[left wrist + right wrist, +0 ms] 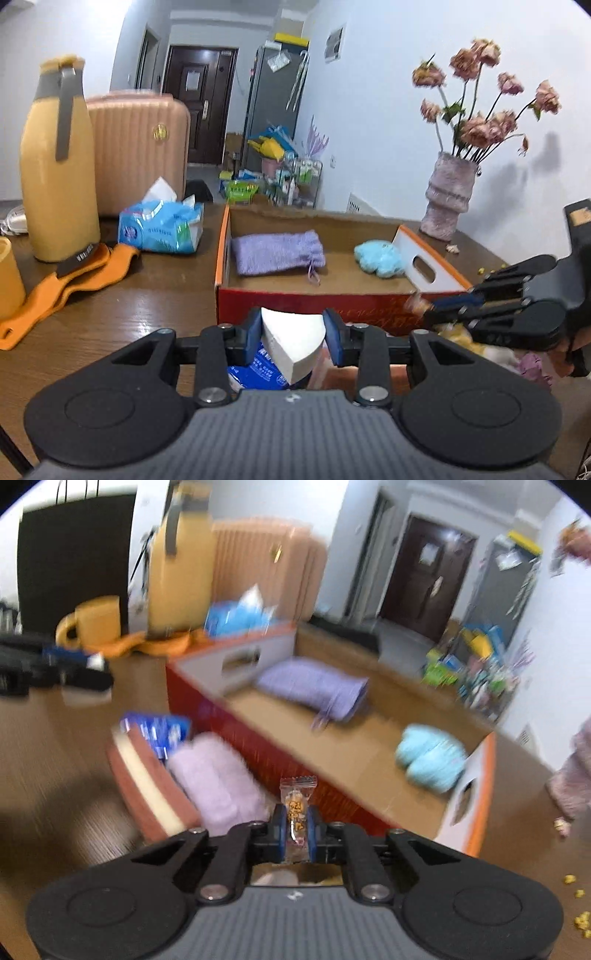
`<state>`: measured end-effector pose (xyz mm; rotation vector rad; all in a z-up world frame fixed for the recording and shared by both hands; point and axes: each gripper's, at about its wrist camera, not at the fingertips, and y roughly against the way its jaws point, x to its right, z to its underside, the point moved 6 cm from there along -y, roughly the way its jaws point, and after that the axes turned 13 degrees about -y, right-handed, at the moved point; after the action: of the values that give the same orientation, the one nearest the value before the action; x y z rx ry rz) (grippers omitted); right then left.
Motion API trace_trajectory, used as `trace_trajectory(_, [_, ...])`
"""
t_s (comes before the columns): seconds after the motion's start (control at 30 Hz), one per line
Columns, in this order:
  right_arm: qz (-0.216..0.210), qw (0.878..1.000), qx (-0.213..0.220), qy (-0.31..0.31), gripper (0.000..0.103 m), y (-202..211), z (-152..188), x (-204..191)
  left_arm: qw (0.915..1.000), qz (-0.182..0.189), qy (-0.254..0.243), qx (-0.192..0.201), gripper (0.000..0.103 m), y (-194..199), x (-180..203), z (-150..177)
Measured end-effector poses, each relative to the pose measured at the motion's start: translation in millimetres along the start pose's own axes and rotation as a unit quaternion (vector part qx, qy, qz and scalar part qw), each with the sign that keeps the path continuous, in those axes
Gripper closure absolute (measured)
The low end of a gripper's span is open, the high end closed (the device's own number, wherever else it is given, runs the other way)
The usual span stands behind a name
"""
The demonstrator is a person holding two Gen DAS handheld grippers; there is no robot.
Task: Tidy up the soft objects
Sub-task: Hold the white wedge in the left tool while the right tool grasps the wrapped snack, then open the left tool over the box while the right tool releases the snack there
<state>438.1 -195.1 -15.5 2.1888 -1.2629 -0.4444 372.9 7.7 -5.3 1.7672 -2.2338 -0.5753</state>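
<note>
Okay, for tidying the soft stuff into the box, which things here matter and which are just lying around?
Part of the job:
cardboard box
purple pouch and blue fluffy item, both inside the box
white sponge wedge in the left claw
snack packet in the right claw
lilac towel

Just lying about:
yellow flask
tissue pack
flower vase

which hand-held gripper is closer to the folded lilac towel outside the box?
Right. The right hand-held gripper, shut on a snack packet, hangs just beside the lilac towel. The left hand-held gripper, holding a white sponge wedge, sits further along the box front.
</note>
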Motion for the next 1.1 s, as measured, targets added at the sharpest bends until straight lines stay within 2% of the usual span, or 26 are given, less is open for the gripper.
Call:
trace_trajectory(0.13, [-0.008, 0.997, 0.067, -0.037, 0.092, 57, -6, -11, 0.9997, -0.003, -0.009, 0.022, 0.067, 33, 11, -6])
trace_trajectory(0.23, [-0.037, 0.992, 0.103, -0.065, 0.092, 99, 4, -25, 0.9993, 0.004, -0.016, 0.035, 0.067, 57, 23, -7])
trace_trajectory(0.43, [-0.055, 0.987, 0.113, -0.097, 0.092, 127, 21, -30, 0.9984, 0.029, -0.029, 0.040, 0.067, 69, 43, -12])
trace_trajectory(0.6, [-0.080, 0.981, 0.104, -0.141, 0.092, 117, 8, -9, 0.9962, 0.084, -0.015, 0.022, 0.067, 44, 49, -27])
trace_trajectory(0.67, [-0.079, 0.978, 0.100, -0.163, 0.092, 100, -12, 9, 0.9938, 0.108, -0.017, 0.021, 0.067, 18, 48, -54])
trace_trajectory(0.73, [-0.071, 0.974, 0.093, -0.196, 0.092, 76, -38, 33, 0.9935, 0.112, -0.020, 0.011, 0.066, -20, 45, -83])
trace_trajectory(0.87, [-0.064, 0.952, 0.040, -0.295, 0.092, -5, -90, 96, 0.9909, 0.116, -0.009, -0.067, 0.066, -134, 40, -124])
trace_trajectory(0.97, [-0.059, 0.934, -0.001, -0.352, 0.092, -71, -112, 132, 0.9873, 0.116, -0.003, -0.108, 0.066, -215, 35, -137])
trace_trajectory(1.1, [-0.027, 0.932, -0.035, -0.360, 0.092, -133, -118, 153, 0.9869, 0.093, -0.010, -0.132, 0.063, -281, 25, -132])
